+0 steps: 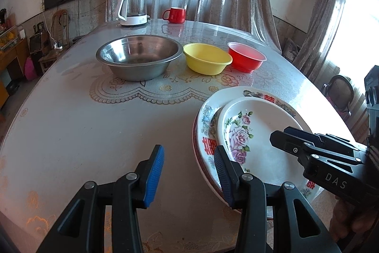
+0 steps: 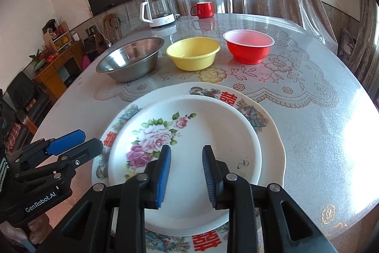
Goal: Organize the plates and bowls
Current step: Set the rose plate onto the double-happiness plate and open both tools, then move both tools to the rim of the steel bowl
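A rose-patterned white plate [image 2: 196, 139] [image 1: 255, 134] lies stacked on a larger patterned plate [image 2: 270, 134] [image 1: 208, 120] at the table's near edge. A steel bowl [image 1: 138, 56] [image 2: 130, 58], a yellow bowl [image 1: 206, 58] [image 2: 193, 52] and a red bowl [image 1: 246, 59] [image 2: 248, 45] stand in a row further back. My left gripper [image 1: 189, 172] is open and empty, just left of the plates. My right gripper [image 2: 187, 174] is open and empty, above the rose plate's near part.
A white kettle [image 1: 132, 8] [image 2: 157, 10] and a red mug [image 1: 175, 15] [image 2: 203, 9] stand at the table's far edge. A lace-patterned cloth [image 1: 71, 122] covers the table. Curtains hang behind; furniture stands to the left.
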The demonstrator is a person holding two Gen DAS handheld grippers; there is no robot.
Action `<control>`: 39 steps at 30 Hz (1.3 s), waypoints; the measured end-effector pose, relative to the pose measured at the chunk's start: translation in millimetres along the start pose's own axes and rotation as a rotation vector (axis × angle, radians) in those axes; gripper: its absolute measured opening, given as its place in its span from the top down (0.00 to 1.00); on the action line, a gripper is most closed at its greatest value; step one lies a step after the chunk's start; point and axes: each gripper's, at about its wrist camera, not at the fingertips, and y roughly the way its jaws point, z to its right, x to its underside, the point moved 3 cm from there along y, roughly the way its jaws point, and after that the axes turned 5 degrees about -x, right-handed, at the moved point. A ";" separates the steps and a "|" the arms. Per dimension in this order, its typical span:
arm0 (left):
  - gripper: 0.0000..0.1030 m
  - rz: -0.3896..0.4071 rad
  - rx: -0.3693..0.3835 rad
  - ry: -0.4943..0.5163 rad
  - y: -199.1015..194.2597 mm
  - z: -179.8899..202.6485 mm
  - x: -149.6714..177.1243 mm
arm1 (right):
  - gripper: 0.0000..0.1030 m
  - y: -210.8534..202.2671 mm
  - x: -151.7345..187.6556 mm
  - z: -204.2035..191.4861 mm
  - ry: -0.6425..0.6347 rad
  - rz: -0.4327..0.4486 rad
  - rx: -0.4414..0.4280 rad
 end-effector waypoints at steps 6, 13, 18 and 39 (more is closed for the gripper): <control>0.53 -0.011 -0.001 -0.033 4.6 -11.3 -0.7 | 0.70 4.9 -9.4 -6.7 0.000 -0.006 -0.029; 0.53 -0.017 -0.016 -0.084 6.6 -29.9 -5.2 | 0.67 11.3 -18.8 -14.2 -0.004 -0.009 -0.055; 0.53 -0.039 -0.040 -0.129 13.2 -46.1 -6.4 | 0.67 17.4 -23.6 -16.1 0.004 -0.018 -0.068; 0.53 0.025 -0.121 -0.184 33.5 -103.5 -51.2 | 0.67 64.6 -78.4 -46.5 0.014 -0.060 -0.183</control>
